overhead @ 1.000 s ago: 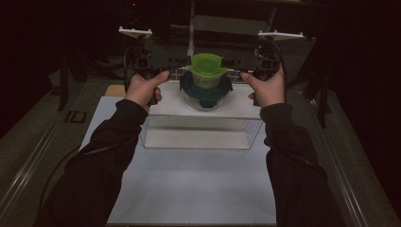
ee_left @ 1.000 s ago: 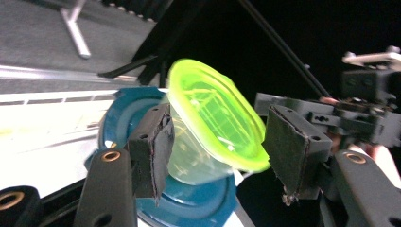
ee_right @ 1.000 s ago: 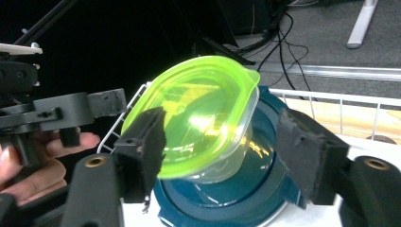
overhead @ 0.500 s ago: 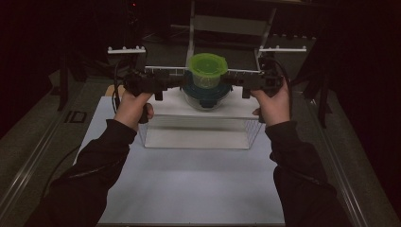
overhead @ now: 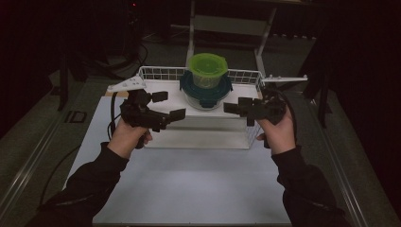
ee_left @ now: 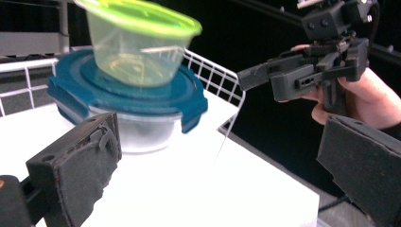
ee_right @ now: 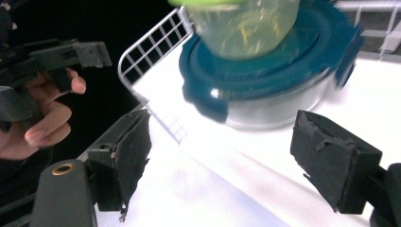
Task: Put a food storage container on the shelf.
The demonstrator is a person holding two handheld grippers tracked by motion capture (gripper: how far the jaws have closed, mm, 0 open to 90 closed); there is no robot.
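Currently 2 tubs are seen stacked on a white box at mid-table, far side. Green tub is set on top of the blue-lid tub; lower tub has a clear body & blue clip lid. Green one looks slightly tilted in the left gripper view, blurred in the right gripper view, so exact seating can't be told.

White wire rack runs along the far edge of the box, just behind the tubs, & wraps the corners (mesh seen at &).

L gripper is held in the left hand, left of the tubs & nearer than them, jaws pointed right twd the stack. Jaws are spread wide, nothing between; pads are clear of the blue lid.

R gripper is held in the right hand, right of the tubs, jaws pointed left. Also spread wide, nothing gripped; blue-lid tub is framed between its pads but not touched.

Both grippers are apart from the stack, roughly level w/ each other, over the box's near part. Box sits on a white table; surroundings dark.
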